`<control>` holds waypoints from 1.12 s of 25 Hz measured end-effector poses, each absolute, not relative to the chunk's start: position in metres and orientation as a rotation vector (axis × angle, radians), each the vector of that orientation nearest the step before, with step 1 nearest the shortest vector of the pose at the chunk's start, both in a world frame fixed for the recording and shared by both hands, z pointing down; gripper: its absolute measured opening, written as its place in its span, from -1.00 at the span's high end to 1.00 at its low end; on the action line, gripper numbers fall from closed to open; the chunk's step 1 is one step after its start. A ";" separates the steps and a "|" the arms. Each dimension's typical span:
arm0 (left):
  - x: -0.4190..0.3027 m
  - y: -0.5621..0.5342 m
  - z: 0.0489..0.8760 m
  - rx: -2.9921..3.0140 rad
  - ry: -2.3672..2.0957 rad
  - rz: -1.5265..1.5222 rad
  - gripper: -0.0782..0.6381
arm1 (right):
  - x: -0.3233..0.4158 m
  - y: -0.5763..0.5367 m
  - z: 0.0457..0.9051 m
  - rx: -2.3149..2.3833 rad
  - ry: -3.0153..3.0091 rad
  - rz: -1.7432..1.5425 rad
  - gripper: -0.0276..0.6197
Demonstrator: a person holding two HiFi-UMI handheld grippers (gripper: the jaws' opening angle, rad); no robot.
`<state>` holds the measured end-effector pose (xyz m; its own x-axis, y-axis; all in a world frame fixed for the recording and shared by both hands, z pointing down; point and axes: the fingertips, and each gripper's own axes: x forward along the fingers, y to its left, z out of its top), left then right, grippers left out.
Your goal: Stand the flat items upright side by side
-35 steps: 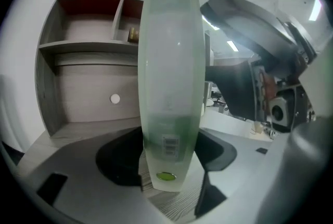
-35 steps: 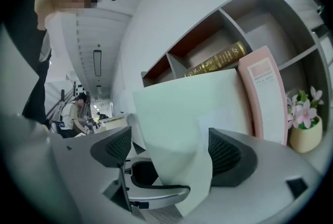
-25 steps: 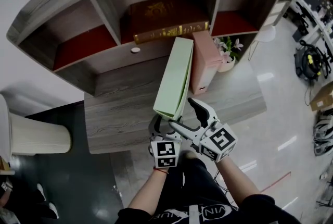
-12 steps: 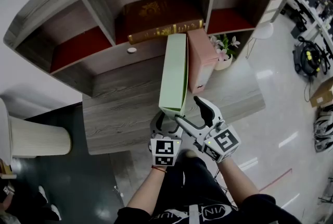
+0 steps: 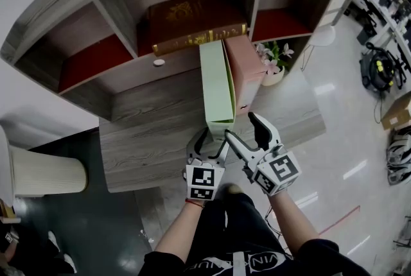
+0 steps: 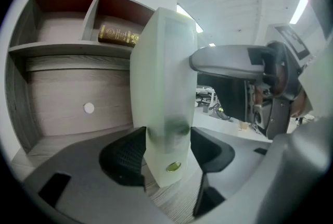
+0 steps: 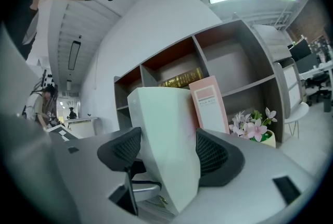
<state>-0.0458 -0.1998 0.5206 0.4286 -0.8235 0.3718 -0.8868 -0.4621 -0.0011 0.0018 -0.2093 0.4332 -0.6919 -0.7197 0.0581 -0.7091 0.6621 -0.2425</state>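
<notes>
A pale green file box (image 5: 217, 82) stands upright on the wooden desk (image 5: 148, 133), its right face against an upright pink file box (image 5: 243, 69). My left gripper (image 5: 210, 138) is at the green box's near end. In the left gripper view the green box (image 6: 164, 87) fills the gap of the left gripper (image 6: 167, 158); both pads touch it and the jaws are closing. My right gripper (image 5: 243, 127) comes in from the right. Its closing jaws straddle the near corner of the green box (image 7: 166, 134), and the pads of the right gripper (image 7: 169, 152) meet its sides. The pink box (image 7: 208, 106) shows behind.
A grey shelf unit (image 5: 96, 18) backs the desk, with a brown gold-edged book (image 5: 192, 18) lying in its middle bay. A pot of flowers (image 5: 275, 66) stands right of the pink box. A white cylinder (image 5: 45, 172) is on the floor at left.
The green box swung from a lean to the left up to vertical beside the pink box. Both grippers moved forward with its near end.
</notes>
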 end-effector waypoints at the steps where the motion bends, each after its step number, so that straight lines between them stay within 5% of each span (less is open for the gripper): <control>1: -0.046 -0.202 0.520 2.484 -1.509 0.476 0.05 | 0.004 -0.212 0.434 -1.226 2.812 -0.393 -0.12; 28: -0.052 -0.263 0.537 2.337 -1.568 0.492 0.17 | 0.024 -0.277 0.435 -1.379 2.777 -0.394 -0.05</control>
